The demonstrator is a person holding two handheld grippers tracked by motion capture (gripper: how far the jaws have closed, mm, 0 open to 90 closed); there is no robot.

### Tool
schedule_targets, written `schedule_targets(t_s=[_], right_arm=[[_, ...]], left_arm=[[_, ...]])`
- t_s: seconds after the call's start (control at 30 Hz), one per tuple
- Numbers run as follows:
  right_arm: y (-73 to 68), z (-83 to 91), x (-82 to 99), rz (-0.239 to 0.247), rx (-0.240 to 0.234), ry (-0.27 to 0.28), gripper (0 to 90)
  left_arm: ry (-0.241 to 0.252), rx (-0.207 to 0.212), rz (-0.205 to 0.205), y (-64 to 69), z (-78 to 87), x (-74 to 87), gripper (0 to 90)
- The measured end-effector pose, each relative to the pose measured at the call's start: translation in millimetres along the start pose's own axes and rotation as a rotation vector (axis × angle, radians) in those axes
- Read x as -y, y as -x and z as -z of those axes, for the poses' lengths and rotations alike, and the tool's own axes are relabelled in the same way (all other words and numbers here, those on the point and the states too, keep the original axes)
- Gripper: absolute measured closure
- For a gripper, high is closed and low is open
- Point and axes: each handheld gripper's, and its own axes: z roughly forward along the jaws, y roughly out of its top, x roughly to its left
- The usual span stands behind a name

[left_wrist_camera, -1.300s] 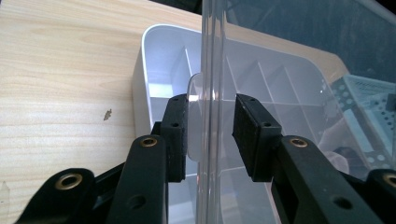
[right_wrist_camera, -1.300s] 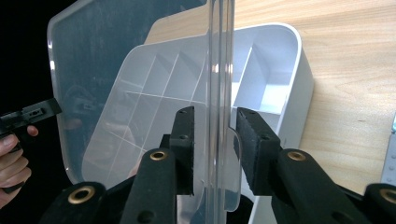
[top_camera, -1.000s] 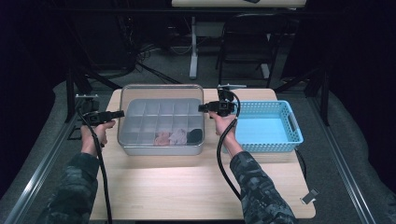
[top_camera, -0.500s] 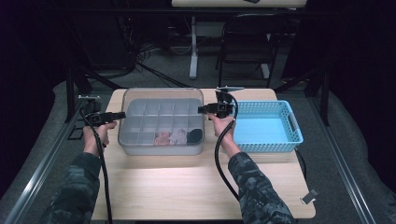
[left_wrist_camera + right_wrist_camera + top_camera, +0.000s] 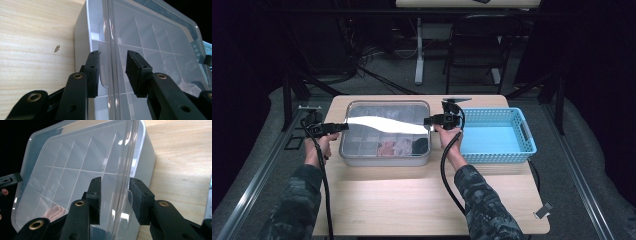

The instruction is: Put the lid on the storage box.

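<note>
Since a moment ago the clear lid (image 5: 384, 122) of the compartment box (image 5: 384, 150) on the table (image 5: 412, 200) has been bracketed by the left gripper (image 5: 110, 72) and right gripper (image 5: 113, 197), jaws parted, apparently ungripped, lifting likely next.

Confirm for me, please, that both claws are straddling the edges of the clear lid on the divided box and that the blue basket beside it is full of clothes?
Not quite: the blue basket is empty, as the high view shows. The small rolled items lie in the front compartments of the divided box. The rest holds: the left claw and the right claw each have their jaws open on either side of the clear lid at its edge.
</note>
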Motion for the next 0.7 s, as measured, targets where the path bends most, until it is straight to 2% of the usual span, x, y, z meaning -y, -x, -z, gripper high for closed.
schedule_targets(t_s=[0.17,0.27,0.33,0.4,0.47,0.5,0.53,0.63,0.7], right_arm=[[-1.8,0.7,-0.6,0.000,0.008,-0.003,61.5],[-1.5,-5.4,0.3,0.002,0.027,-0.017,56.4],[-1.1,-9.3,1.5,-0.004,0.037,-0.030,55.7],[0.7,-10.7,2.7,-0.012,0.031,-0.029,53.4],[0.0,-11.0,2.1,-0.008,0.029,-0.040,48.7],[-0.2,-9.7,1.7,0.003,0.030,-0.039,46.4],[-0.8,-8.4,1.3,0.005,0.032,-0.040,42.2],[-3.0,-2.8,3.0,0.026,0.026,-0.027,40.1],[-9.3,3.0,5.8,0.092,0.064,-0.024,40.0]], left_arm=[[-0.003,-0.011,-0.007,2.2,-0.3,-1.6,64.3],[-0.009,-0.029,-0.005,1.9,-5.1,0.0,62.5],[0.010,-0.055,-0.011,2.0,-7.1,2.2,61.1],[0.036,-0.053,-0.016,2.7,-5.5,2.9,55.0],[0.051,-0.059,-0.035,4.2,-1.5,3.5,52.4],[0.067,-0.049,-0.033,5.1,0.5,4.4,50.4],[0.062,-0.057,-0.047,6.0,2.8,5.0,48.7],[0.063,-0.067,-0.096,9.0,9.0,10.2,45.3],[0.071,-0.091,-0.125,11.3,12.7,15.6,42.9]])
